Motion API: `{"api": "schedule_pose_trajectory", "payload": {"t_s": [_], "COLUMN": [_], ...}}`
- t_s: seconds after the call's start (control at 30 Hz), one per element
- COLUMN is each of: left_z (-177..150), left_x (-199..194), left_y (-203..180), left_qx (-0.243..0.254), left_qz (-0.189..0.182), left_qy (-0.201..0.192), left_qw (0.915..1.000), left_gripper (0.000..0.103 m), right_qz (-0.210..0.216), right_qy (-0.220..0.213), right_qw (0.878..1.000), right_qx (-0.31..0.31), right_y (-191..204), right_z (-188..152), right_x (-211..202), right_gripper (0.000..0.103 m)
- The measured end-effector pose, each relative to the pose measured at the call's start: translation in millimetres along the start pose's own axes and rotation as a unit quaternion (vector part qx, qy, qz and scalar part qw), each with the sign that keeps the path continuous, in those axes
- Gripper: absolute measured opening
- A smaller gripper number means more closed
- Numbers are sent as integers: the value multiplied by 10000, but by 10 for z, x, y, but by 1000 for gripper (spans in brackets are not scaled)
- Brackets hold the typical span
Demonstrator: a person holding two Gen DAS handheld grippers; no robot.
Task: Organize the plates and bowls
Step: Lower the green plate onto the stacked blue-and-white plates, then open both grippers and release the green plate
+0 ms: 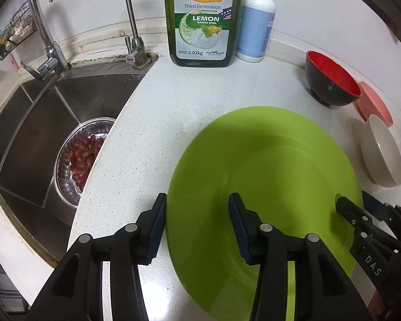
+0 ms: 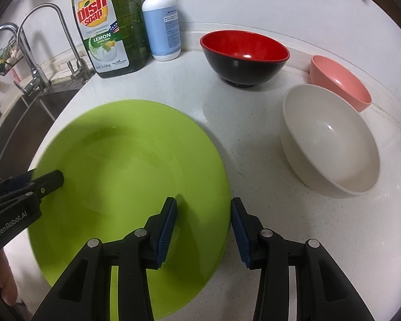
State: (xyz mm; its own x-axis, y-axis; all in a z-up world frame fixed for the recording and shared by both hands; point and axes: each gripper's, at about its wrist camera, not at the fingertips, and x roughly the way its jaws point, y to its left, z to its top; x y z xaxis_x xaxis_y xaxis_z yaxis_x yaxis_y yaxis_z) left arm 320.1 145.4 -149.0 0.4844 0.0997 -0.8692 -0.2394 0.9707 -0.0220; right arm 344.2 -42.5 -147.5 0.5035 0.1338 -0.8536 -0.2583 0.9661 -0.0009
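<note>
Green plate [image 2: 125,165] lies flat on the white countertop [image 2: 254,235] beside the sink [image 1: 53,123]. Left gripper [image 1: 197,227] straddles its left rim, jaws wide apart, one finger inside. Right gripper [image 2: 203,230] straddles the right rim, likewise apart. Red-and-black [image 2: 244,56], pink [image 2: 339,83] and white bowls [image 2: 331,141] stand near.

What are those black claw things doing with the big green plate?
A person is tidying dishes with two handheld grippers. Both the left gripper and the right gripper are open, each straddling one edge of the green plate lying on the white counter. Nothing is lifted yet. A red-and-black bowl, a pink bowl and a white bowl wait nearby.
</note>
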Motion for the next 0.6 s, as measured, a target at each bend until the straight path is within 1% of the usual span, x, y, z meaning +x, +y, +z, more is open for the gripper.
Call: {"api": "schedule_pose_trajectory", "payload": {"t_s": [0.03,0.1,0.13,0.2,0.23,0.4,0.43,0.53,0.57,0.6], "left_z": [-2,-3,3,14,19,46,50,73,82,94], "left_x": [-1,-15,-33,-77,-105,-308,-372,-494,-543,-579], "left_y": [-4,-9,-12,-35,-48,-196,-261,-407,-473,-525], "left_qx": [20,69,100,160,191,411,514,714,789,842], "left_qz": [7,66,97,111,105,46,34,-25,-69,-109], "left_qy": [-4,-38,-83,-147,-190,-529,-651,-847,-928,-989], "left_qw": [10000,9999,9999,9997,9996,9977,9965,9938,9925,9915], "left_gripper": [50,57,58,66,67,83,84,88,91,92], "right_qz": [10,47,57,83,81,108,107,69,47,31], "right_qy": [7,1,-8,-65,-103,-336,-389,-537,-589,-621], "right_qw": [10000,10000,10000,9999,9999,9993,9990,9980,9975,9972], "right_qx": [-4,6,25,58,75,133,176,317,381,425], "right_y": [-7,-28,-41,-68,-76,-161,-203,-339,-407,-448], "right_z": [4,8,10,10,10,-2,-6,-11,-12,-10], "right_x": [-2,-15,-27,-73,-103,-327,-390,-550,-613,-648], "right_gripper": [43,43,43,43,43,43,43,44,46,50]}}
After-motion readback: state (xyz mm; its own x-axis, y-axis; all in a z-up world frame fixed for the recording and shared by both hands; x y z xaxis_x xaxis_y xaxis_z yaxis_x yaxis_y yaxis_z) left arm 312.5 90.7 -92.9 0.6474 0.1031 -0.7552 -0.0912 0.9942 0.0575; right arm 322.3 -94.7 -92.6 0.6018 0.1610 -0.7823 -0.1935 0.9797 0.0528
